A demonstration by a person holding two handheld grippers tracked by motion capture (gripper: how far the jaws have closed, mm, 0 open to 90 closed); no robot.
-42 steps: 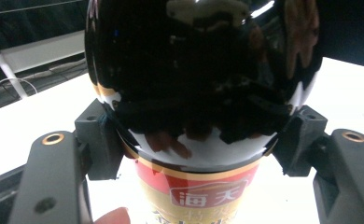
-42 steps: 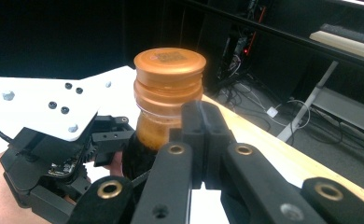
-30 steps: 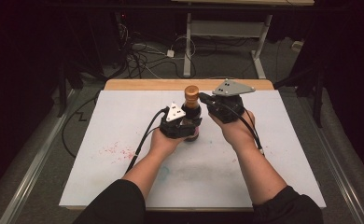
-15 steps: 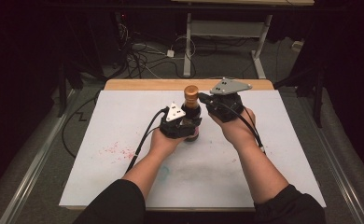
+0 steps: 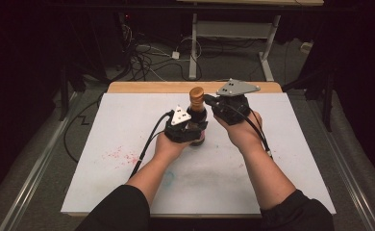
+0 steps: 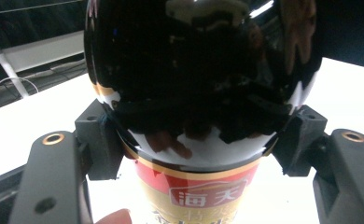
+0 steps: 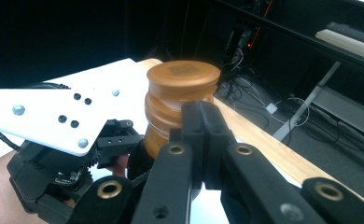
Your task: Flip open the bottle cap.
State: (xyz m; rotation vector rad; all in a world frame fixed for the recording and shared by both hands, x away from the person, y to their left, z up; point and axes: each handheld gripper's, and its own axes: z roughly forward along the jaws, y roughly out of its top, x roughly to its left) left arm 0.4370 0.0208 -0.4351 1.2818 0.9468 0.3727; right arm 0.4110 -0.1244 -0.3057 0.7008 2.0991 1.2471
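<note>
Left hand-held gripper (image 5: 189, 126) clamps the dark bottle (image 5: 197, 115); right hand-held gripper (image 5: 213, 101) sits closed at its cap (image 5: 196, 92).

The left one's jaws press both sides of the bottle's glossy body, which stands upright on the white surface (image 5: 128, 125) right in front of that hand. The right one's jaws are pinched together, their tips against the neck just under the copper-coloured cap; whether they grip anything I cannot tell. The bottle's base is hidden behind the left hand, its label cut off. Beyond the grippers, a wooden edge, cables and table legs in a dark room.
</note>
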